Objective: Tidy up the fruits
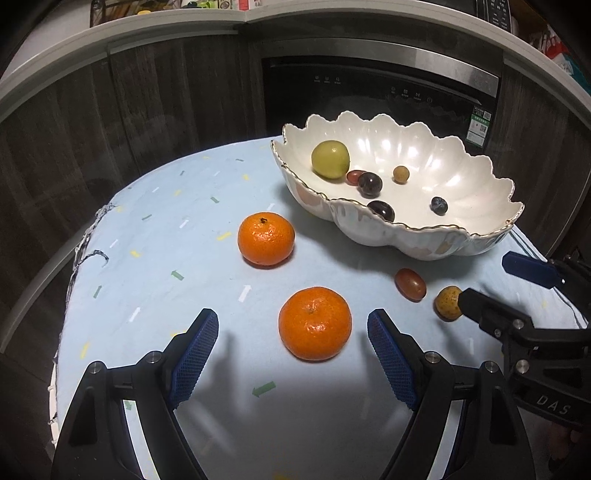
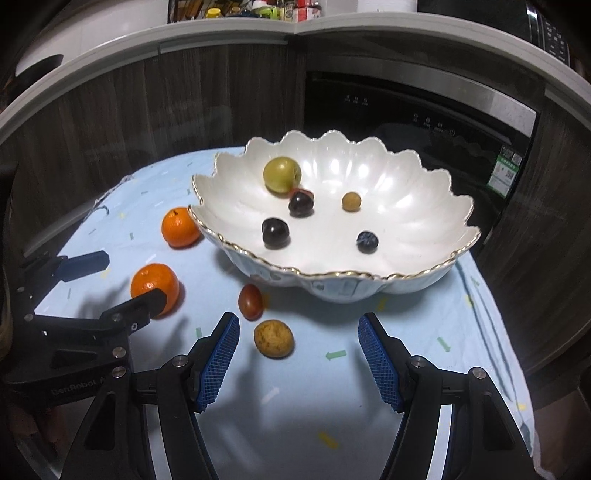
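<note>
I hold my left gripper (image 1: 291, 328) released, its fingers either side of the near orange (image 1: 314, 323) on the table (image 1: 155, 258). My right gripper (image 2: 298, 328) gapes around the yellow fruit (image 2: 273, 338), near the bowl (image 2: 424, 221).

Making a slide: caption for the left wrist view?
Open left gripper approaching a mandarin, with scalloped bowl of fruit behind.

Both fisheye views: bright centre, dark vignetted corners. Light from above, perhaps slightly behind the camera. Glare patches on scalloped white bowl (image 1: 424, 155) interior. Soft shadows on blue tablecloth (image 1: 155, 258) at lower centre. Countertop edge (image 2: 295, 29) bows strongly along top. Focus sharp centrally, softer toward edges.
</note>
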The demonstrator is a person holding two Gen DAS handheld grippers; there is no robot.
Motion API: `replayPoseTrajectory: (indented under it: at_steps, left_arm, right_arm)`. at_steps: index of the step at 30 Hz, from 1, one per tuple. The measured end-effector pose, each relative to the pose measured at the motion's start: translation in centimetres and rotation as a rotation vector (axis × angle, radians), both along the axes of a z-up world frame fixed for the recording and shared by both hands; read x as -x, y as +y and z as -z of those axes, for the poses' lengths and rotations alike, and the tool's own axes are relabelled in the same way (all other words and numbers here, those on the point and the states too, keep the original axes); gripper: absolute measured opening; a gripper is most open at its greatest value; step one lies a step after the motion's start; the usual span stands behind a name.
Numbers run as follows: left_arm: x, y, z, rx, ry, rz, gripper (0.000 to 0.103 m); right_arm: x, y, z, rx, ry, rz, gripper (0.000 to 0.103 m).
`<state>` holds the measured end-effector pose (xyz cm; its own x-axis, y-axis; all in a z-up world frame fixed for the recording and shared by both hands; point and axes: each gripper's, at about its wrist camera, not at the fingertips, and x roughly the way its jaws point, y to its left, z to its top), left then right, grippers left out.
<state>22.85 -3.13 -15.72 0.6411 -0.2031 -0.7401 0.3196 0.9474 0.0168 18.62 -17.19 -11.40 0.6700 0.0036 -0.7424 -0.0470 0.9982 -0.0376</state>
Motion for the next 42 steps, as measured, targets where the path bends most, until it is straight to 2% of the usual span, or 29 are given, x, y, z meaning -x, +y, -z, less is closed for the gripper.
replayPoseTrajectory:
  at_steps: [7,13,15,18,20,23,26,34,42]
  left_arm:
    - [-0.5,-0.3,0.8,0.0,0.027,0.018,0.08]
    - [-1.1,-0.2,1.4,0.014,0.064,0.018,0.072]
    - [-1.2,-0.3,1.5,0.015,0.067,0.02,0.072]
    - [-1.4,-0.5,1.8,0.014,0.076,0.025,0.064]
    - [-1.6,-0.6,2.0,0.015,0.086,0.031,0.057]
    - [-1.5,-0.8,2.0,0.018,0.086,0.044,0.049]
    - [-1.3,-1.0,1.9,0.013,0.081,0.056,0.043]
    - [-0.6,-1.1,1.4,0.015,0.083,0.035,0.042]
    - [0.4,-1.0,-0.4,0.023,0.053,0.027,0.042]
  right_arm:
    - [-0.4,0.3,1.0,-0.019,0.031,-0.024,0.067]
    - [-1.0,0.8,2.0,-0.032,0.069,-0.048,0.046]
    - [-1.2,0.8,2.2,-0.037,0.08,-0.05,0.044]
    - [-1.3,0.7,2.5,-0.045,0.093,-0.047,0.043]
    - [-1.5,0.7,2.7,-0.049,0.102,-0.047,0.035]
    - [-1.6,0.6,2.9,-0.055,0.109,-0.05,0.029]
    - [-1.6,0.6,2.8,-0.06,0.109,-0.053,0.029]
    - [-1.4,0.5,2.3,-0.062,0.099,-0.05,0.028]
    - [-0.6,0.2,0.6,-0.063,0.061,-0.043,0.028]
